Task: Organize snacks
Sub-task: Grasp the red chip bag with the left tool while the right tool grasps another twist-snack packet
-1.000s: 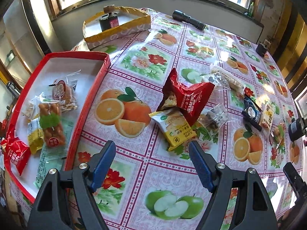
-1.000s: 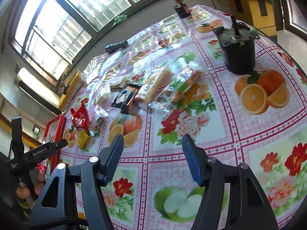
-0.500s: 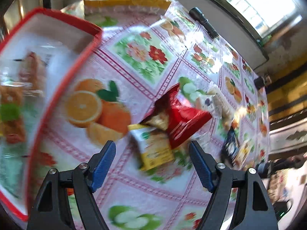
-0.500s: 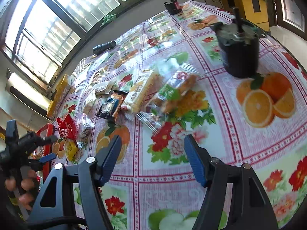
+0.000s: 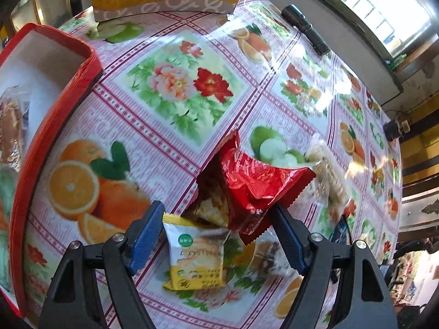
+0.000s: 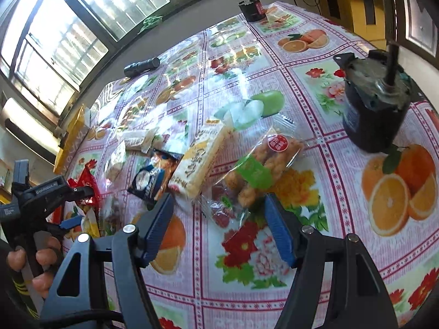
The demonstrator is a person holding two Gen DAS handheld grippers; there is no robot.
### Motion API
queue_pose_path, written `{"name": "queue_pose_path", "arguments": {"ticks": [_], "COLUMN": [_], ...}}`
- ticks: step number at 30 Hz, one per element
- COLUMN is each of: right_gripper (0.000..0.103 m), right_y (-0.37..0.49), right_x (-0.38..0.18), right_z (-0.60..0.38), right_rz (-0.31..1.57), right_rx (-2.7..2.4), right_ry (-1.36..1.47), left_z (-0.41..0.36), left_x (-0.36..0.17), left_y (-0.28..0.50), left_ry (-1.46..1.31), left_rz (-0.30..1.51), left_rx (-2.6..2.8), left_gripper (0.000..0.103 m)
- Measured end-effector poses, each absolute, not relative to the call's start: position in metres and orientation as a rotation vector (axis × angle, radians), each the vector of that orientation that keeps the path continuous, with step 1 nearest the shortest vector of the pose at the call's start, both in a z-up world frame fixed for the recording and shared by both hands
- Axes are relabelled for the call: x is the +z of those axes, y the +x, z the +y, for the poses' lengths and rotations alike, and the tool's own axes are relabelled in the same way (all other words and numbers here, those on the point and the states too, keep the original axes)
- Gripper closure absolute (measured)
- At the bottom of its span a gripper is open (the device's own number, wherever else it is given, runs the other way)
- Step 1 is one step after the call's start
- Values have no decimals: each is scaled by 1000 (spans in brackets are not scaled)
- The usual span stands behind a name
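Note:
My left gripper (image 5: 216,233) is open and points steeply down at the table. A yellow snack packet (image 5: 194,257) lies between its blue fingers, with its top corner close to the left pad. A crumpled red packet (image 5: 255,181) lies just beyond, partly over a clear one. The red tray (image 5: 55,126) at the left holds several snacks. My right gripper (image 6: 218,219) is open over a clear packet of fried twists (image 6: 258,170) with a green label and a small red sweet packet (image 6: 219,211). A long yellow-white packet (image 6: 200,159) and a dark blue packet (image 6: 153,175) lie further left.
A black motor (image 6: 376,101) stands on the table at the right. A black torch (image 5: 304,28) lies near the window side. A yellow box (image 5: 164,0) sits at the far edge. A hand (image 6: 35,260) holds the left gripper at the lower left of the right wrist view.
My left gripper has rolled and dropped toward the yellow and red packets, which now lie between its fingers; the tray has slid to the left edge. My right gripper has closed in on the twist packet.

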State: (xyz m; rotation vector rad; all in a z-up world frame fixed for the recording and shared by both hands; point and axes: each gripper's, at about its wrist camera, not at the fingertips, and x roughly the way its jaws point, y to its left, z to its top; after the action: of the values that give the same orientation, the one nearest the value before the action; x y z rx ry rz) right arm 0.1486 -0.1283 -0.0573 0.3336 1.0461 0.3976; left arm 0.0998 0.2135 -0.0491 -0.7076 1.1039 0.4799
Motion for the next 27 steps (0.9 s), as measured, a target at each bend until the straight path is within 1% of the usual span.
{"name": "queue_pose_path", "arguments": {"ticks": [3,6,10,11,12,14,15,16,17,18,21,23,25,26,27], "right_gripper": [31,31,31,35,42,46,50,54,68,73,81,81,77,72,64], "right_y": [155,160,163,163,163,163,163,163,163,164,165,164,166,167,168], "right_x": [-57,-57,-56,-56,-56,-57,-57,-57,-57,-58,-59,-58,-59,-60,-60], "right_z": [-129,-124,-109,-105,-102,-100,-101,-102,-104,-106,-110,-110,-109,-110,-111], "right_rz": [1057,1046,999,991,981,968,966,967,966,972,979,977,990,996,1005], "right_rx": [389,381,366,361,355,356,367,374,378,382,410,414,410,407,413], "right_ry": [376,354,216,188,154,118,121,125,130,136,167,170,176,189,224], "left_z": [221,228,225,223,221,214,211,209,209,209,212,214,216,216,217], "left_x": [-48,-47,-45,-45,-46,-47,-48,-49,-49,-48,-48,-47,-46,-46,-45], "left_y": [101,100,111,114,117,124,126,128,127,127,123,116,108,105,102], "left_ry": [-763,-842,-719,-687,-655,-579,-564,-560,-555,-550,-540,-536,-533,-536,-540], "left_rz": [1090,1052,1051,1054,1057,1065,1071,1075,1072,1069,1065,1060,1060,1061,1061], "left_rx": [469,456,498,495,488,461,436,424,420,415,408,411,409,406,402], "left_gripper": [24,24,26,27,31,39,53,53,53,54,55,57,58,58,58]}}
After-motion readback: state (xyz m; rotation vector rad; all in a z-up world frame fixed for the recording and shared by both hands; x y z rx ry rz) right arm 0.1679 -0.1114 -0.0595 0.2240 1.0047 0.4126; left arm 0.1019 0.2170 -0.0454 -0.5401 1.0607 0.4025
